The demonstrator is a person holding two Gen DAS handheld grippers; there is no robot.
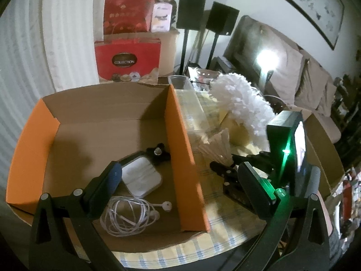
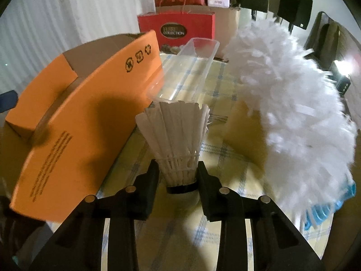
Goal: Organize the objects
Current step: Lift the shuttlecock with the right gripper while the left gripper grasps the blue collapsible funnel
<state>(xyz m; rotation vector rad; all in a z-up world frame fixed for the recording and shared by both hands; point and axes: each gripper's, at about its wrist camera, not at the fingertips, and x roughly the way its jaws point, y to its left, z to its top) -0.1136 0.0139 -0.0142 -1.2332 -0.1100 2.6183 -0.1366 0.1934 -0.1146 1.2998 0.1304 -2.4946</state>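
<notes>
From my left wrist camera, my left gripper [image 1: 180, 185] stands with its fingers spread wide and nothing between them, one finger over the cardboard box [image 1: 27, 149] and the other outside its near wall. The box is plain brown board inside with smooth orange flaps. On its floor lie a coil of thin white earphones [image 1: 133, 214], a rounded white case with a dark rim [image 1: 142, 176] and a small black knobbed piece [image 1: 158, 153]. To the right, beyond the wall, I see the shuttlecock [image 1: 216, 146] on the table, my right gripper [image 1: 227, 169] at its base, and a fluffy white duster [image 1: 241, 99] behind it. The table wears a yellow cloth with blue checks [image 1: 225, 221]. Further back are red gift boxes [image 1: 127, 61], two dark speakers on stands [image 1: 191, 11], a sofa with pale cushions and a bright lamp glare.

From my right wrist camera, my right gripper [image 2: 178, 180] is closed on the shuttlecock [image 2: 176, 135], its black pads pressing the lower feather shafts just above the black band and white cork. The feathers are stiff, pale and flare outward. A clear plastic tube [image 2: 191, 67] lies on the checked cloth just beyond it, open end toward me. The box's orange outer wall [image 2: 79, 124], printed with dark symbols, is at the left; the duster's [image 2: 293, 101] shaggy fringe fills the right, with something ribbed and blue below it.
</notes>
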